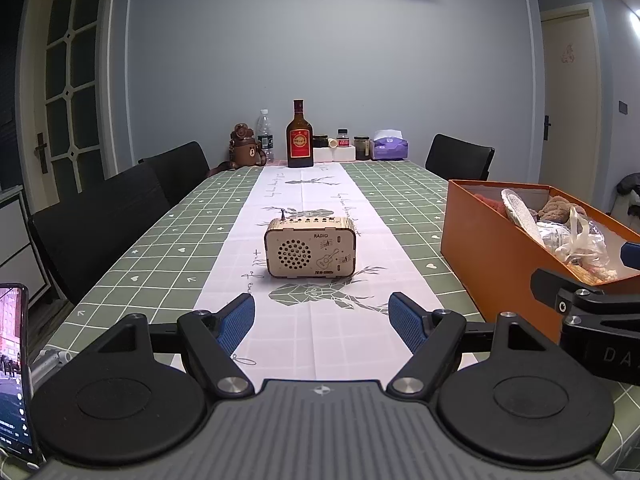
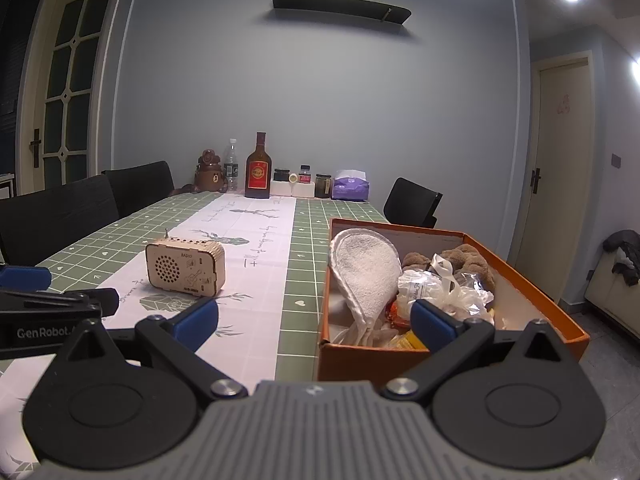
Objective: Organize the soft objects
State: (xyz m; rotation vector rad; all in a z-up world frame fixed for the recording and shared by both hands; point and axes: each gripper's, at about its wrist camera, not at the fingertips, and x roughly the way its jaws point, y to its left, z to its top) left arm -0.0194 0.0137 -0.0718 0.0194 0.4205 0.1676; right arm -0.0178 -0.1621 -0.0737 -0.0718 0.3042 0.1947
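Blue rubber pads face each other across a wide gap on the left gripper [image 1: 322, 322], which holds nothing and hovers low over the pale runner of the checked table [image 1: 160, 248]. Its aim falls on bare cloth, not on any soft thing, so I judge it is idling while the other tool works. At the near left edge a phone [image 1: 14, 364] stands propped with its screen lit.

To the right, the right gripper [image 2: 314, 320] is likewise spread and empty, its right finger [image 2: 434, 326] level with the near rim of the orange box [image 2: 368, 362]. That pose suits a reach into the box, or a hand that has just let go; which one cannot be told.

The soft objects sit inside the box, at the table's right edge: a white terry cloth piece [image 2: 370, 270] leaning against the left wall, a knotted plastic bag [image 2: 444, 288] in the middle, and a brown plush toy [image 2: 466, 260] at the far end. Gathering them in one container seems to be the point of the task.

Left of the box, well apart from it, a wooden radio [image 1: 310, 246] stands upright on the runner, hard and therefore left out. Farthest off, against the wall, a bottle [image 1: 299, 136] and a tissue pack [image 1: 390, 146] stand in a row with small jars.
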